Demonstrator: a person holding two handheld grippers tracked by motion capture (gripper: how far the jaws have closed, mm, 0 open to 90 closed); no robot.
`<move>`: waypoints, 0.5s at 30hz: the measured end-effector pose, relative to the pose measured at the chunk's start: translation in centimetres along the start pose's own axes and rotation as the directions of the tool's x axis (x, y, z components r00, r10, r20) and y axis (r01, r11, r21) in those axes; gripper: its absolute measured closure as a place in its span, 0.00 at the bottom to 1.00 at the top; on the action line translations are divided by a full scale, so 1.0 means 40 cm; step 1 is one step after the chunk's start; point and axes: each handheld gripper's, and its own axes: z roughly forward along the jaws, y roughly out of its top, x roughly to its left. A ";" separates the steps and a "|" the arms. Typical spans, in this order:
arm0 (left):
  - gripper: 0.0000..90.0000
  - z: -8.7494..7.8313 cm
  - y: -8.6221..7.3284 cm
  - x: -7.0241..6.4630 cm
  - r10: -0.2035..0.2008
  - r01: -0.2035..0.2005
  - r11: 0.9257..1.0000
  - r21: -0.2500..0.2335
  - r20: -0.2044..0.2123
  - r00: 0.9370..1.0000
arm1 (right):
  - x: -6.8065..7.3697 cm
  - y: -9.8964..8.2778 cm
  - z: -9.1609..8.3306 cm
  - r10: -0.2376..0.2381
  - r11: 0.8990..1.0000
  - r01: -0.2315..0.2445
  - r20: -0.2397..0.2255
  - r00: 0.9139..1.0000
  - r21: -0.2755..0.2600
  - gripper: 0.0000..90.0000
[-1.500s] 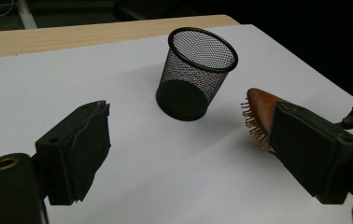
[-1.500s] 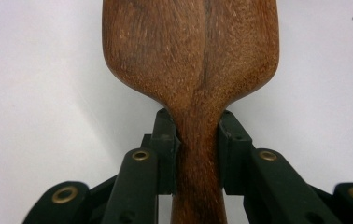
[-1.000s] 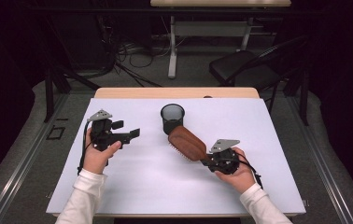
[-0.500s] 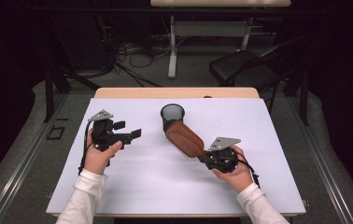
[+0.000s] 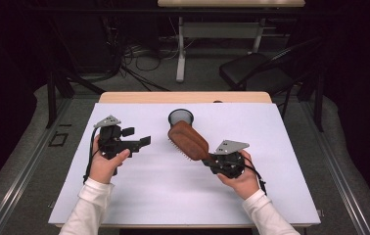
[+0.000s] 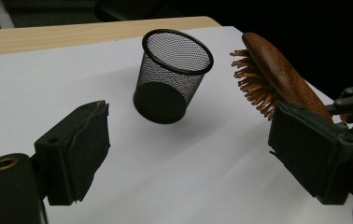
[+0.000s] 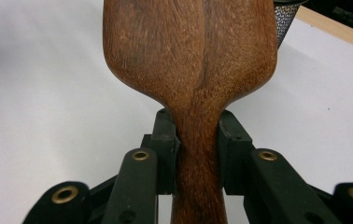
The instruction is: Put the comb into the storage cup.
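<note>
Overhead, right tool [image 5: 211, 159] clenches a wooden hairbrush [image 5: 188, 140] by its handle, head raised beside the mesh cup [image 5: 180, 118] on the desk [image 5: 271, 147]. Left tool [image 5: 141, 142] hangs released — in its view, nothing between the pads. Right gripper view: pads [image 7: 233, 149] squeeze the handle.

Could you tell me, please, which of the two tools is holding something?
The right tool: its jaws are clamped on the handle of the wooden hairbrush, lifted beside the mesh cup. The left tool stands open with nothing between its jaws.
</note>
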 end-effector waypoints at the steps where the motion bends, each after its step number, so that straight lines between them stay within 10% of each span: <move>1: 0.14 0.000 0.001 -0.001 0.004 -0.004 1.000 0.001 0.000 1.000 | 0.000 0.002 0.001 0.002 1.000 -0.002 0.002 1.000 -0.005 0.80; 15: 0.14 0.000 0.002 -0.009 0.007 -0.006 1.000 -0.003 0.016 1.000 | 0.004 0.033 0.014 0.014 0.997 -0.011 0.045 0.999 -0.079 0.80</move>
